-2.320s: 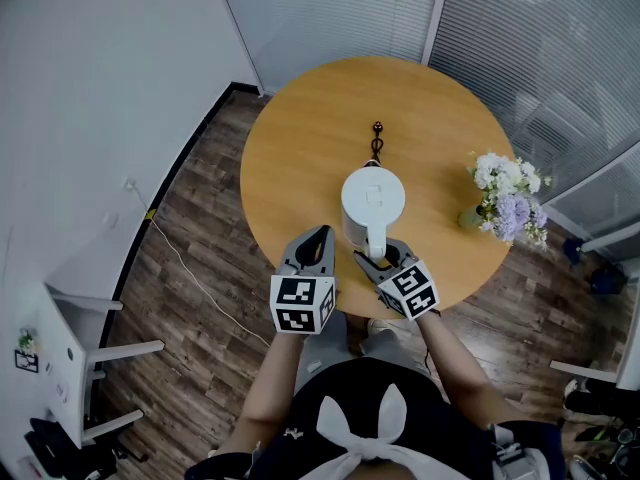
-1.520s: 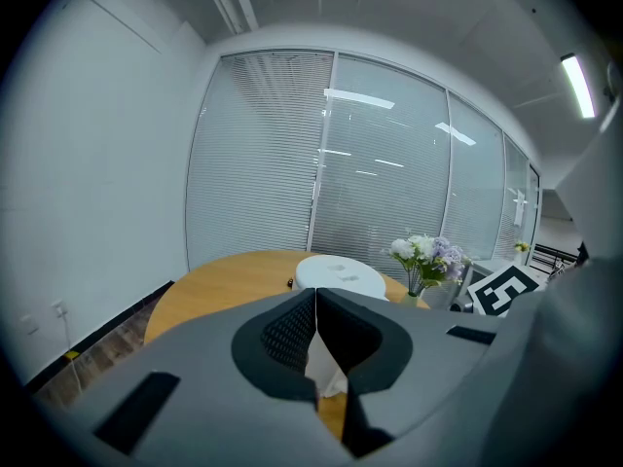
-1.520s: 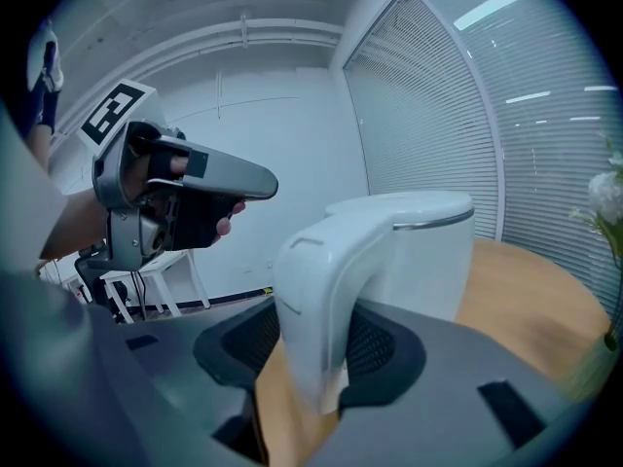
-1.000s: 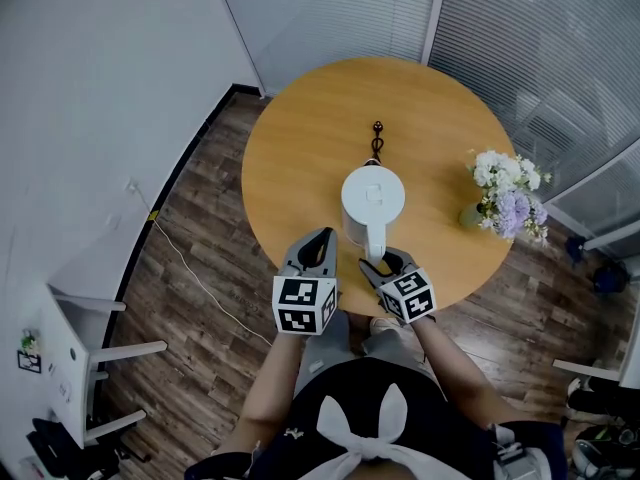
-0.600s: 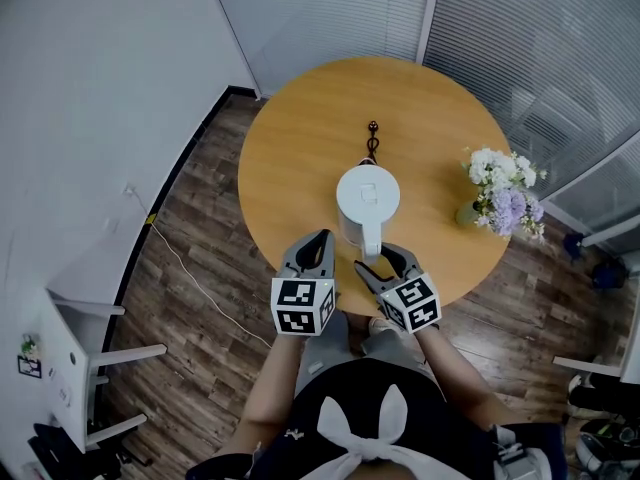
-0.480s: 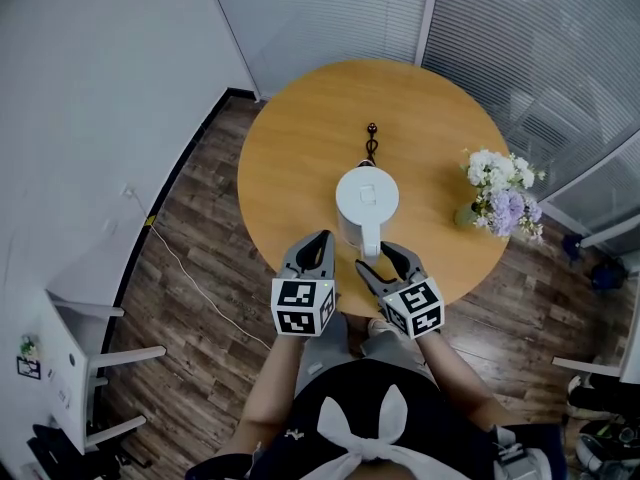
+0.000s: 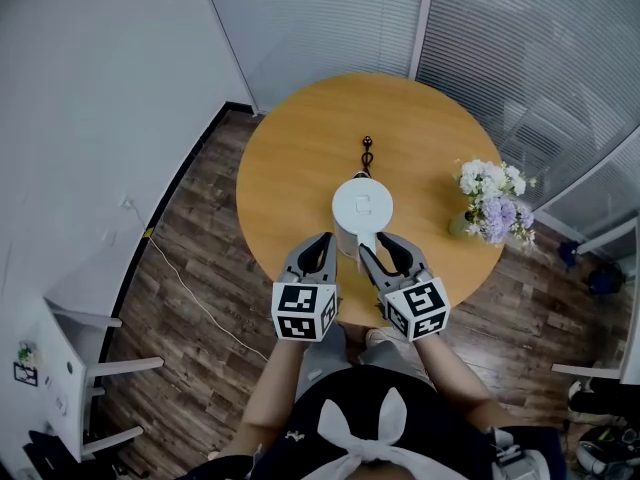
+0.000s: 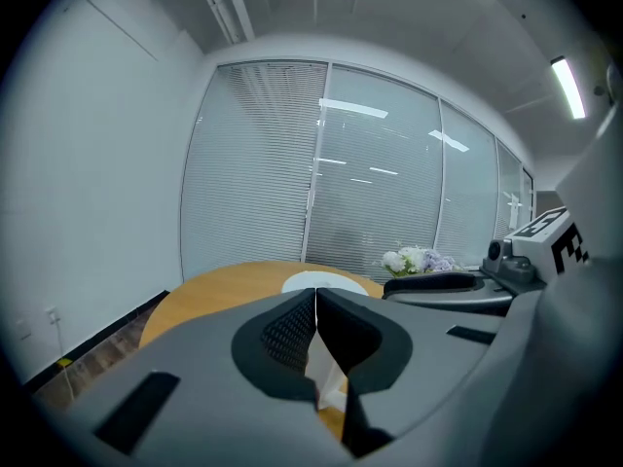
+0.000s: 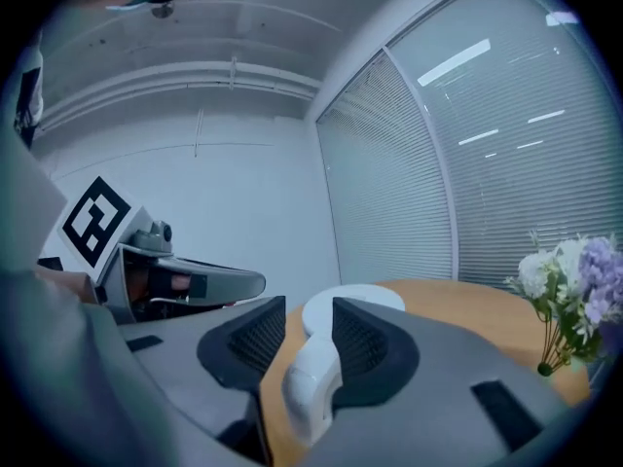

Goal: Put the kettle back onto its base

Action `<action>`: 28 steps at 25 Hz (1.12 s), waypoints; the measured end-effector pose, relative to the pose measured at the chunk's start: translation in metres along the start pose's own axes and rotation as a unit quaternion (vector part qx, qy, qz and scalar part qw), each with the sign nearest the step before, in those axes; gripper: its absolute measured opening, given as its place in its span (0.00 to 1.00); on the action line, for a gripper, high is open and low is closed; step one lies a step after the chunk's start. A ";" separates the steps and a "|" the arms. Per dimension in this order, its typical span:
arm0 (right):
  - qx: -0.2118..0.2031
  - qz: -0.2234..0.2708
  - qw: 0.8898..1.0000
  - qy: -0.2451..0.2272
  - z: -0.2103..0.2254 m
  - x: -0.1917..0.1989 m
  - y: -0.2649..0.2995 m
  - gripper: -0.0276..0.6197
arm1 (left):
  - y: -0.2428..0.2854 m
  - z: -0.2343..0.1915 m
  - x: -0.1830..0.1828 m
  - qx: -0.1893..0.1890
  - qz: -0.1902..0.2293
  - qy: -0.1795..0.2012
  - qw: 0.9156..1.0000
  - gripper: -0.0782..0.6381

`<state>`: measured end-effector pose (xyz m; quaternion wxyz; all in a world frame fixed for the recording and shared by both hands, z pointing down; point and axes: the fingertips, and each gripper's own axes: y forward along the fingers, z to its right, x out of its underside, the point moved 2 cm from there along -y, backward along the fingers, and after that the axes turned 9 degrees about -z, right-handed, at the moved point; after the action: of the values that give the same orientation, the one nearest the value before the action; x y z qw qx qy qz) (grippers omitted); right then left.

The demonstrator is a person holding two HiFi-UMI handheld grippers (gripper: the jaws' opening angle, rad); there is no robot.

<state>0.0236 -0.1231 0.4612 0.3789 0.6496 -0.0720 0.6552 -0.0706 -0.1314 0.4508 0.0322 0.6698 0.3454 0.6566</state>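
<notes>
Office corner, wood floor (image 7: 200, 248), round wooden counter (image 7: 300, 148); left gripper (image 7: 320, 238) clenched on nothing, parked over 7 o'clock rim, likely to stay clear; white kettle (image 7: 362, 206) upright just 6 o'clock of centre, handle (image 9: 311, 387) turned to 6 o'clock for easy reach; cord (image 7: 367, 151) runs in from 12 o'clock, so base probably beneath, hidden; right gripper (image 7: 372, 246) straddles handle, jaws apart, just been closing, sliver of counter showing beside handle, no clamp evident; flowers (image 7: 490, 198) at 3 o'clock, well apart.

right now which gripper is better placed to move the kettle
Right. The right gripper has the kettle handle between its jaws, which have just been closing; the left gripper is shut alongside.
</notes>
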 end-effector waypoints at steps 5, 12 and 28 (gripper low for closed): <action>0.038 0.023 0.999 -0.008 0.009 -0.024 -0.004 0.13 | -0.005 0.008 -0.013 0.001 0.015 0.017 1.000 0.15; 0.062 0.030 0.997 -0.031 0.015 -0.035 -0.010 0.08 | -0.004 0.017 -0.026 0.013 0.028 0.020 0.999 0.15; 0.055 0.029 0.998 -0.021 0.021 -0.039 -0.009 0.08 | -0.002 0.024 -0.038 0.020 0.034 0.032 0.999 0.15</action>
<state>0.0400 -0.1447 0.4258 0.3216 0.6806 -0.0622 0.6553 -0.0458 -0.1395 0.4144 -0.0147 0.6603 0.3367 0.6712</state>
